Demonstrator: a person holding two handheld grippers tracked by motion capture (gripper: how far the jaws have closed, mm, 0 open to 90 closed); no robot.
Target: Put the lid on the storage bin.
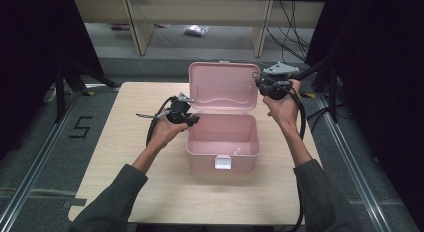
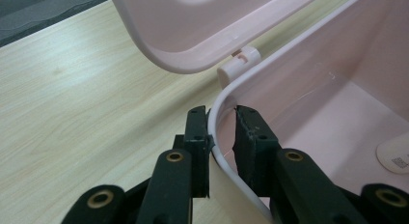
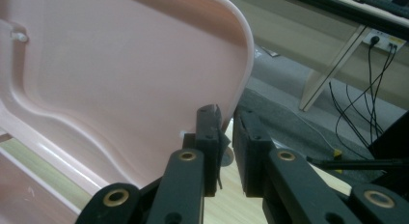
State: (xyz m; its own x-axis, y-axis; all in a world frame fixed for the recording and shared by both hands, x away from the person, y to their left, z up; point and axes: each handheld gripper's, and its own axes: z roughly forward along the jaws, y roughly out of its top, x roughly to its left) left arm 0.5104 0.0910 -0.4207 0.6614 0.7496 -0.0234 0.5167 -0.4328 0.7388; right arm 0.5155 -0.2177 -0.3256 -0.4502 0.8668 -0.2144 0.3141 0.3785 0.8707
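Pink box (image 1: 222, 142) sits open in the middle of the surface (image 1: 140, 187), lid (image 1: 223, 87) swung up and standing at the back, a white latch tab (image 1: 223, 163) on its front wall.

Your left gripper (image 1: 192, 119) is at the box's left rear corner. From the left gripper view you can see it well: your fingers (image 2: 197, 137) straddle the white rim (image 2: 219, 108) of the box, one outside the wall and one inside the tub. The outer finger lies against the wall, the inner one stands just off it, so I can't tell whether you are truly clamping it. The hinge knuckle (image 2: 238, 62) sits just beyond your fingertips, and a pale round label (image 2: 395, 156) lies on the box floor.

Your right gripper (image 1: 263, 86) is up at the lid's right edge. In the right gripper view your fingers (image 3: 210, 137) are narrowly parted around that edge, the left one against the lid's inner face, the other just behind it. Whether they pinch it I can't tell.

Beyond the surface you have table legs (image 1: 137, 27) and cables (image 1: 292, 22) on the floor.
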